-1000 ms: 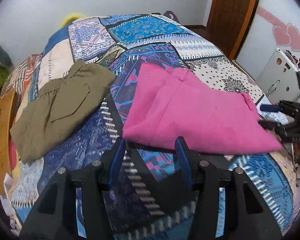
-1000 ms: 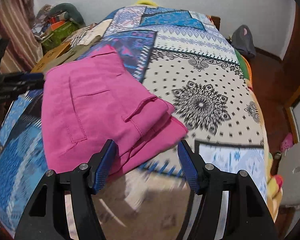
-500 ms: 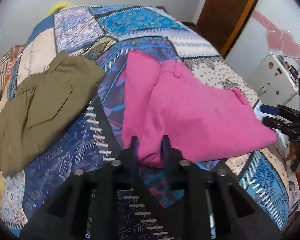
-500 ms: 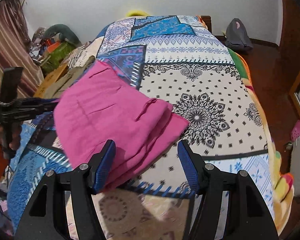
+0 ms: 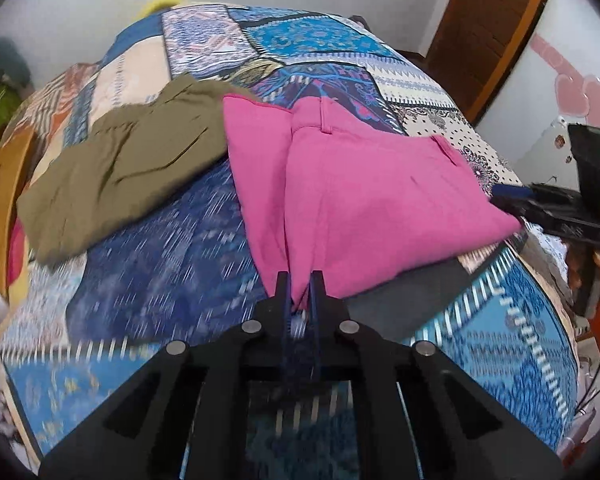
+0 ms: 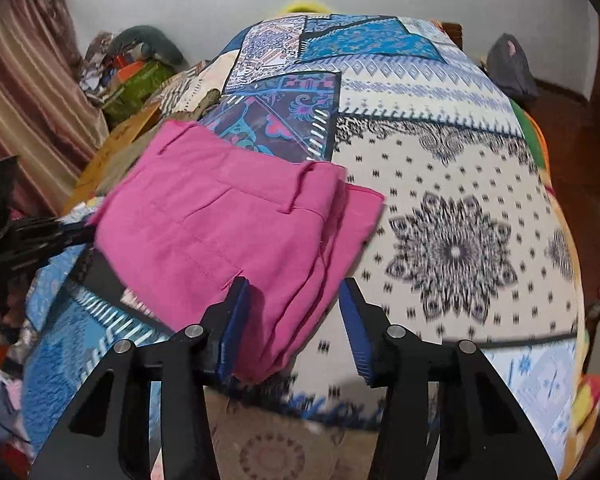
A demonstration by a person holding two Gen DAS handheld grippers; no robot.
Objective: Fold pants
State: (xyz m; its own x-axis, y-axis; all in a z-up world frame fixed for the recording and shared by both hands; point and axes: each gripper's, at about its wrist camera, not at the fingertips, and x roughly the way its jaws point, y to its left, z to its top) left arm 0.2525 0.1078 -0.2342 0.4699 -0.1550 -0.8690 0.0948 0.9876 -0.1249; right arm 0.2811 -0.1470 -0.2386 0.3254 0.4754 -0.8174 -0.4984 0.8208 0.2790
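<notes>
Folded pink pants (image 5: 372, 200) lie on a patchwork bedspread (image 5: 172, 264). My left gripper (image 5: 300, 292) is shut on their near corner and lifts it a little off the bed. In the right wrist view the same pink pants (image 6: 228, 232) reach between the fingers of my right gripper (image 6: 294, 312), which is open with its jaws either side of the near corner. The left gripper shows at the left edge there (image 6: 32, 236). The right gripper shows at the right in the left wrist view (image 5: 540, 204).
Folded olive pants (image 5: 116, 164) lie on the bed left of the pink ones. A wooden door (image 5: 496, 24) and a white cabinet (image 5: 560, 140) stand at the right. Clutter and a striped curtain (image 6: 32, 92) line the bed's other side.
My left gripper closed on the near corner of the pink pants and lifted it. My right gripper moved in until the pants' other corner lay between its open fingers.
</notes>
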